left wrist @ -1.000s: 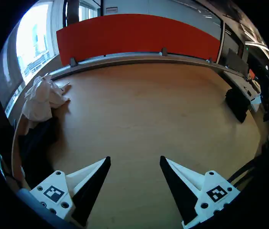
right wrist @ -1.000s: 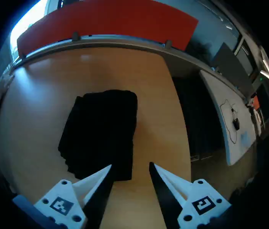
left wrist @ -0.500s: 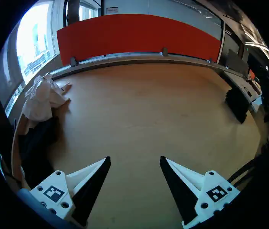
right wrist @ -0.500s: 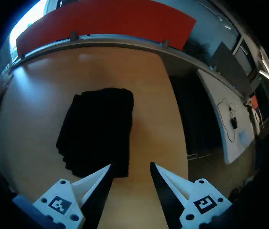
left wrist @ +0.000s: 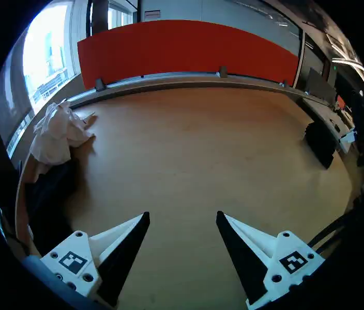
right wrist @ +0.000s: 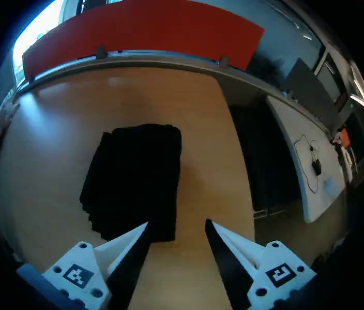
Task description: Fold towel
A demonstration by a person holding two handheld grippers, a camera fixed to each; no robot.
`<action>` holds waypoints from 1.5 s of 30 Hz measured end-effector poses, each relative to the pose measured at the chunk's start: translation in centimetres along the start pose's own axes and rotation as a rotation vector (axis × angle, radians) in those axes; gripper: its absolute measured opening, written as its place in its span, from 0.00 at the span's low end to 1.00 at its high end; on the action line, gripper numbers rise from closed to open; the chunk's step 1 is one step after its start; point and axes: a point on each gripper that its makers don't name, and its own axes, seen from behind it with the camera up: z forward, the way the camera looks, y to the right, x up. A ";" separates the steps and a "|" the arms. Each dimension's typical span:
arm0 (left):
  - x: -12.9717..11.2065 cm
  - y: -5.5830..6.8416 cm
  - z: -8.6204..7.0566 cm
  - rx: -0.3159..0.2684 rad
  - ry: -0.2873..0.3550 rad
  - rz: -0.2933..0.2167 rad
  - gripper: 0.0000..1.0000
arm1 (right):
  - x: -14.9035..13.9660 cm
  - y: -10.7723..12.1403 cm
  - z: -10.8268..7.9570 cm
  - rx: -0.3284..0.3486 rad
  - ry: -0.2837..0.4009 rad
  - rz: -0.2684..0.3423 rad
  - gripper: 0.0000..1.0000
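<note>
Fingers [right wrist: 130, 256] wide, empty on both; right gripper [right wrist: 177, 222] nearer, tips at the near short edge of the towel [right wrist: 133, 181], long axis straight ahead, left gripper [left wrist: 182, 212] well apart

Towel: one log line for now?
black towel: folded, flat on table | left hand-held gripper: open, empty | right hand-held gripper: open, empty, at towel's near edge

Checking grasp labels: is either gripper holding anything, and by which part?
Nothing is held. Left gripper and right gripper both stand open; the black towel lies flat on the table, ungripped.
</note>
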 end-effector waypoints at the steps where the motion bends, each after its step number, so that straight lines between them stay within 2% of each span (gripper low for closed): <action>1: 0.0 0.0 0.0 0.001 0.001 -0.001 0.95 | 0.2 -0.2 0.0 0.006 0.008 0.005 0.87; 5: 0.1 -0.1 -0.2 0.005 0.002 -0.001 0.96 | 1.0 -0.9 -0.2 0.017 0.043 0.018 0.91; 7: 0.2 -0.1 -0.2 0.006 0.005 0.000 0.96 | 1.6 -1.2 -0.3 0.019 0.066 0.021 1.00; 18: 1.1 -0.2 -0.4 0.010 0.023 -0.004 0.95 | 3.6 -2.4 -0.8 0.027 0.142 0.046 1.00; 24: 1.7 -0.4 -0.4 0.017 0.035 -0.007 0.95 | 5.5 -3.8 -1.4 0.041 0.206 0.065 1.00; 30: 2.5 -0.8 -0.4 0.025 0.054 -0.018 0.95 | 8.0 -5.4 -2.2 0.054 0.295 0.084 1.00; 39: 4.1 -1.3 -0.7 0.038 0.087 -0.030 0.96 | 11.4 -8.0 -3.7 0.074 0.441 0.149 1.00; 45: 5.2 -1.7 -0.7 0.051 0.115 -0.038 0.95 | 14.1 -9.2 -5.8 0.077 0.580 0.169 1.00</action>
